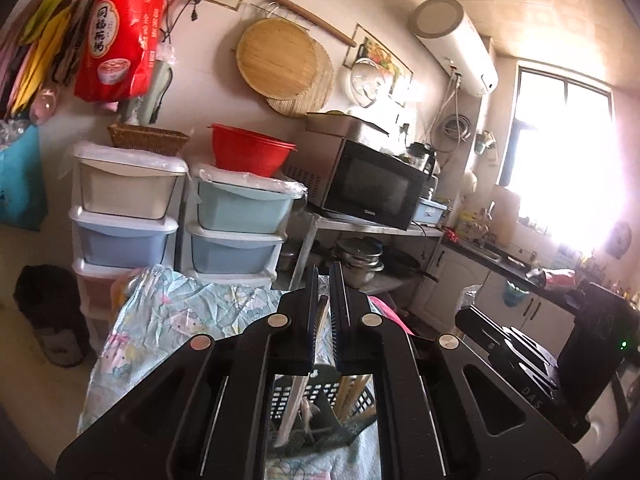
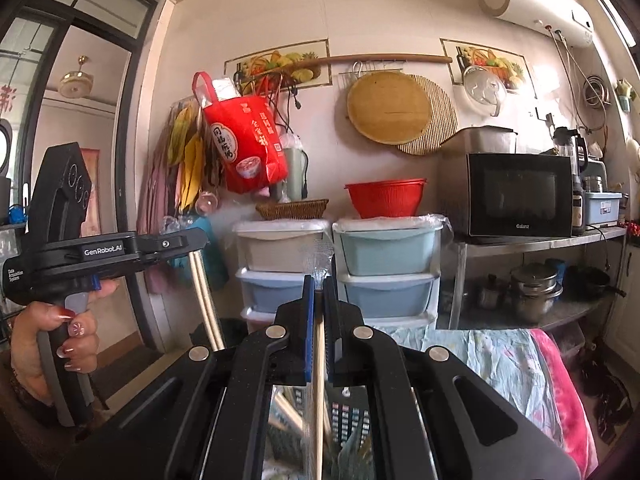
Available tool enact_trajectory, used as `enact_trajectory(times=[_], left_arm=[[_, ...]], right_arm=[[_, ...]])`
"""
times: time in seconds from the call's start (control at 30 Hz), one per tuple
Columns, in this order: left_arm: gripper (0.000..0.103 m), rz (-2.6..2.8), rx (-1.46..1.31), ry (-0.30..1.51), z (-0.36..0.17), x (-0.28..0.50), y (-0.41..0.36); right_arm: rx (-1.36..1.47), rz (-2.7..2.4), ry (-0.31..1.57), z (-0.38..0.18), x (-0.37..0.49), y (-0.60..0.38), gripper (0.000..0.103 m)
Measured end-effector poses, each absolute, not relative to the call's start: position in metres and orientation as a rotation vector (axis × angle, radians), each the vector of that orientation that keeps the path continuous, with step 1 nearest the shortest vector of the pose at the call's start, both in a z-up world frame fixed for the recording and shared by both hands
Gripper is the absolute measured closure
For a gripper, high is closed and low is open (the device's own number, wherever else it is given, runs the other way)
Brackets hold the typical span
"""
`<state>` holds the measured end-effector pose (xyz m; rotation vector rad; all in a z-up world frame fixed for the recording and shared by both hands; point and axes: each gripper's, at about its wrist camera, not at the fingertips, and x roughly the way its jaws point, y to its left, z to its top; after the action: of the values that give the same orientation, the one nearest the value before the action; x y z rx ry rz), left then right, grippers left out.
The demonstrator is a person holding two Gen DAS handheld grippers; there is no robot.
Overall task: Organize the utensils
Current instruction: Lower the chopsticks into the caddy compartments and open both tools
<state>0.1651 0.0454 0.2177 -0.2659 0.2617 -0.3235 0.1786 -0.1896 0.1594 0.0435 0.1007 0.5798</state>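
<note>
Both clamped on chopsticks over basket, slip risk on lowering.

Table with wrinkled cloth point(image 1: 192, 312) drops off near left, shelf and drawer stacks far: open room only upward. Perforated utensil basket point(image 1: 316, 400) directly below, already crowded, so sticks could snag or miss. Left gripper point(image 1: 323, 300) shut on chopstick pair point(image 1: 320, 320); right gripper point(image 2: 319, 292) pinching single chopstick point(image 2: 319, 360), thin grip, could pivot.

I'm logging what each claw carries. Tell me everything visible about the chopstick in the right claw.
The chopstick is a thin, pale stick that looks wooden or bamboo. It stands nearly upright, pinched between the right claw's blue-edged pads, its top about level with the fingertips. Its lower end runs down over a dark slotted basket and out of frame.
</note>
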Motion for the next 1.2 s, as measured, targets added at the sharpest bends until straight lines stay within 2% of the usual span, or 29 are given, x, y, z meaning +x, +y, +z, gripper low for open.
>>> enact_trajectory(times=[0.77,1.2], left_arm=[[0.1,-0.298,-0.287,0.245,0.185,0.219,0.048],[0.1,-0.332,-0.288,0.275,0.147,0.231,0.03]], right_arm=[[0.031,0.491,0.044,0.159,0.243,-0.176,0.099],[-0.039,0.45,0.001,0.118,0.254,-0.166,0.099]])
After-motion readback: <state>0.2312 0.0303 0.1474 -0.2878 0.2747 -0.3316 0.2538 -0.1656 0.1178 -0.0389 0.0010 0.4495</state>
